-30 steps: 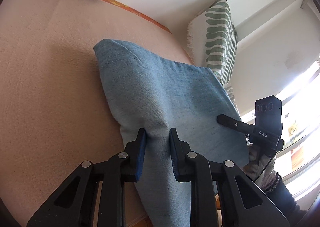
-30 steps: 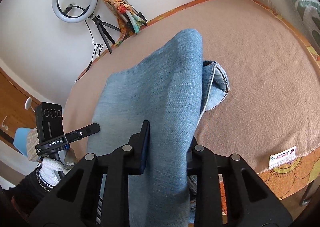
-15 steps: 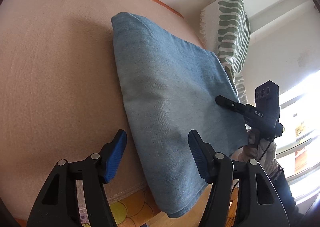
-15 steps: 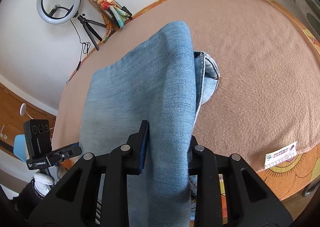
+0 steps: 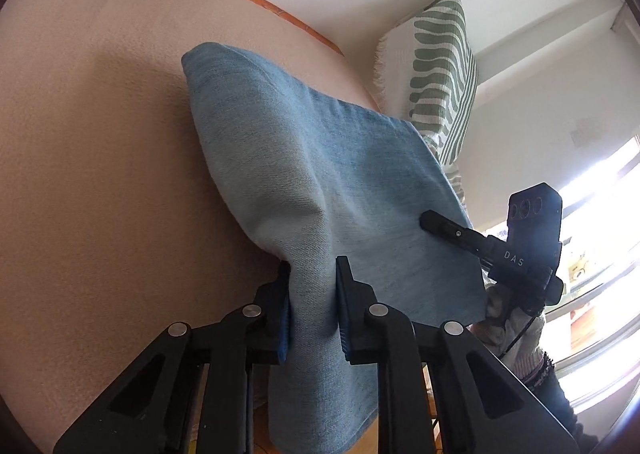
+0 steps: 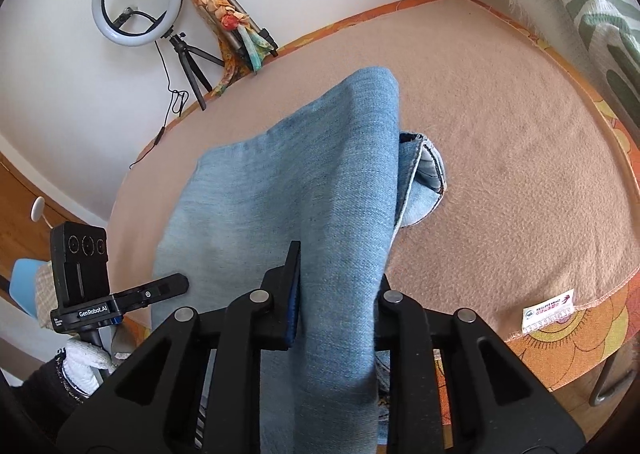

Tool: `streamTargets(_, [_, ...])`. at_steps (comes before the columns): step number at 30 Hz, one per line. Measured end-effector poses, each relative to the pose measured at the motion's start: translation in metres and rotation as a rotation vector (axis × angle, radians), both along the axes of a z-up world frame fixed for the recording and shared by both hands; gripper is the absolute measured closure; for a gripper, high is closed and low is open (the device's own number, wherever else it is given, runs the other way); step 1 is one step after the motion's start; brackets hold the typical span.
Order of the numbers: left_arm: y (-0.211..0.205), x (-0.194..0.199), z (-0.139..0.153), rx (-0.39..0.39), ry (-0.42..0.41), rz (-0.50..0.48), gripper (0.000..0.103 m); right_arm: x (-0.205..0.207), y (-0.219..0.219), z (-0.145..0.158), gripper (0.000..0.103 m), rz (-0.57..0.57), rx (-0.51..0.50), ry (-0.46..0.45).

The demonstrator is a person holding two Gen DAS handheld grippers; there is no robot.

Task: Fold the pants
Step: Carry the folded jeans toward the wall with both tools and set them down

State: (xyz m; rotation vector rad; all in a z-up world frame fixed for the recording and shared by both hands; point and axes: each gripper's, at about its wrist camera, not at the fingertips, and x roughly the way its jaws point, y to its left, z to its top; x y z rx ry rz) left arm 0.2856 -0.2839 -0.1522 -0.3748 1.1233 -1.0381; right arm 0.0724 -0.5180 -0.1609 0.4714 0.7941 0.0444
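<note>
the left gripper (image 5: 310, 274) has just been closing, and the left wrist view shows its jaws pinching a bunched ridge of the pants (image 5: 320, 182) at their near edge; half a second ago those jaws stood spread either side of flat denim. the pants lie folded on the blanket (image 5: 88, 142), with the striped pillow (image 5: 440, 70) beyond them. the right gripper (image 5: 430, 220) shows at the pants' right edge.

in the right wrist view the right gripper (image 6: 338, 274) has closed slightly further and clamps a thick fold of the pants (image 6: 304, 190), the waistband (image 6: 426, 164) peeking out beside it, the ring light (image 6: 138, 0) beyond. with both edges regripped, the next fold looks ready to lift.
</note>
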Motion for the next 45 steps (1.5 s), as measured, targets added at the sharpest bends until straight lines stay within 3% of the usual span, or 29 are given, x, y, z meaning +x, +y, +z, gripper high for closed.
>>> streamTargets(10, [-0.02,0.02,0.051,-0.033,-0.131,-0.05,0.091,0.011,0.013,0.062,0.081,0.007,-0.13,-0.089])
streamTargets(20, [-0.059,0.082,0.083,-0.021,-0.222,-0.049,0.091,0.08,-0.013,0.105,0.081,-0.014,-0.233,-0.138])
streamTargets(35, [-0.127,0.189,0.074,0.064,-0.278,0.012,0.091,0.224,-0.059,0.103,0.081,-0.054,-0.318,-0.133])
streamTargets(45, [-0.16,0.224,0.054,0.131,-0.309,0.019,0.091,0.275,-0.08,0.083,0.081,-0.073,-0.375,-0.094])
